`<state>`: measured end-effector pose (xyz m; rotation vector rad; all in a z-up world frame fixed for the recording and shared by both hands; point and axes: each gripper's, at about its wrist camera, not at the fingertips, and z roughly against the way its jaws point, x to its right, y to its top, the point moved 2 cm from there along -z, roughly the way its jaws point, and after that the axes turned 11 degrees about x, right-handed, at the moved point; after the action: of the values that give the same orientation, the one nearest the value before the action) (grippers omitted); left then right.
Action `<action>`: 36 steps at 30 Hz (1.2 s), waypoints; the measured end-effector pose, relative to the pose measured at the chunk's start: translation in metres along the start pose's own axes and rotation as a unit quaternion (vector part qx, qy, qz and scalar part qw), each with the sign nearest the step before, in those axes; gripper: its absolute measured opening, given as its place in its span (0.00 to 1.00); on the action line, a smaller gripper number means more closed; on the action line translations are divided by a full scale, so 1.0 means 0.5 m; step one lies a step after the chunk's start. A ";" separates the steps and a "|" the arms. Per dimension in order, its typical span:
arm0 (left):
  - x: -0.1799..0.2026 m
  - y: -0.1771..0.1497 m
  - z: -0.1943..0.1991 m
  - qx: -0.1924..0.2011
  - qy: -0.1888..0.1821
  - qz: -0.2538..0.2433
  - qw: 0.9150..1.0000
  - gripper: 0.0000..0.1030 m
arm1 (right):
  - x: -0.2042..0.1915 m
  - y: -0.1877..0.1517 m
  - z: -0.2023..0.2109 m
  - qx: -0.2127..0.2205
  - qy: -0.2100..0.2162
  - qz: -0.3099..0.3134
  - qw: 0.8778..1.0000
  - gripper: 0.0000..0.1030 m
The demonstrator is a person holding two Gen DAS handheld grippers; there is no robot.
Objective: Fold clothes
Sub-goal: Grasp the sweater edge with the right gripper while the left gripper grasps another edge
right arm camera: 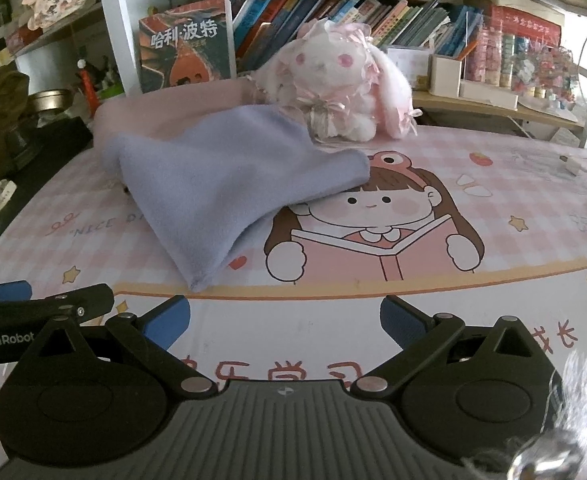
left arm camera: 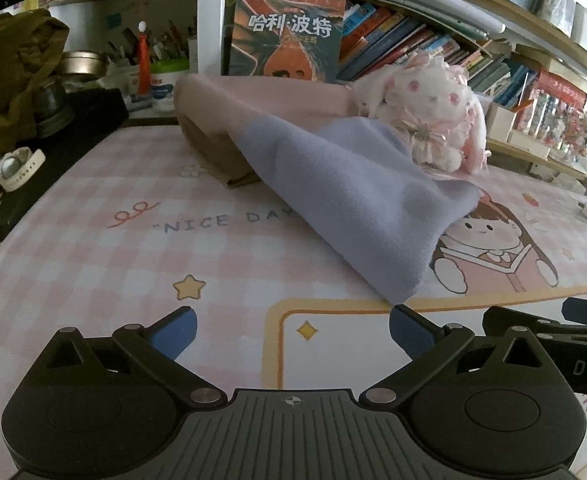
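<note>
**Left wrist vs right wrist: cloth corner sits dead ahead, both grippers empty**

Left wrist view, biggest first: surface (left arm camera: 93, 248) with the pink check cartoon mat runs across the whole frame. Lavender cloth (left arm camera: 349, 200) lies draped over a pink-and-tan garment (left arm camera: 253, 96) at the back, spreading wide there and tapering to a single near corner that points toward the cameras. Long axis runs from far left down to near right in this view. That corner lands just beyond the right finger of the left gripper (left arm camera: 293, 330), jaws spread wide, nothing held.

Right wrist view: same lavender cloth (right arm camera: 229, 176), corner ends ahead and slightly left of the right gripper (right arm camera: 285, 320), also spread wide and empty. Corner looks about as near to either one; left gripper likely has the straighter line.

View differences: right wrist shows the cloth's right edge lying flat on the mat over the cartoon girl; left wrist shows the tan underside of the garment beneath. Plush rabbit (right arm camera: 333, 88) sits behind, touching the cloth's far edge.
</note>
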<state>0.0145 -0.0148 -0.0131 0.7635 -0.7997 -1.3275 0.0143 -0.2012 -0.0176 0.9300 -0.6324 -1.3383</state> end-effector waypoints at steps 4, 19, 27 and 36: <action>0.031 -0.001 0.003 0.001 0.016 0.000 1.000 1.00 | 0.034 0.003 -0.003 -0.004 0.012 -0.004 1.000 0.99; 0.179 -0.020 0.006 -0.012 0.049 0.027 0.998 1.00 | 0.210 0.010 -0.009 -0.027 0.063 -0.022 0.997 0.99; 0.269 -0.006 -0.019 -0.009 0.048 -0.011 0.999 1.00 | 0.322 0.022 -0.025 -0.032 0.071 -0.083 0.994 0.99; 0.315 0.022 -0.100 -0.026 0.053 -0.065 0.996 0.99 | 0.406 0.022 -0.033 -0.037 0.077 -0.141 0.986 0.99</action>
<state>0.0737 -0.1692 -0.0198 0.8484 -0.6375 -1.4062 0.0658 -0.3973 -0.0417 1.0785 -0.3375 -1.5114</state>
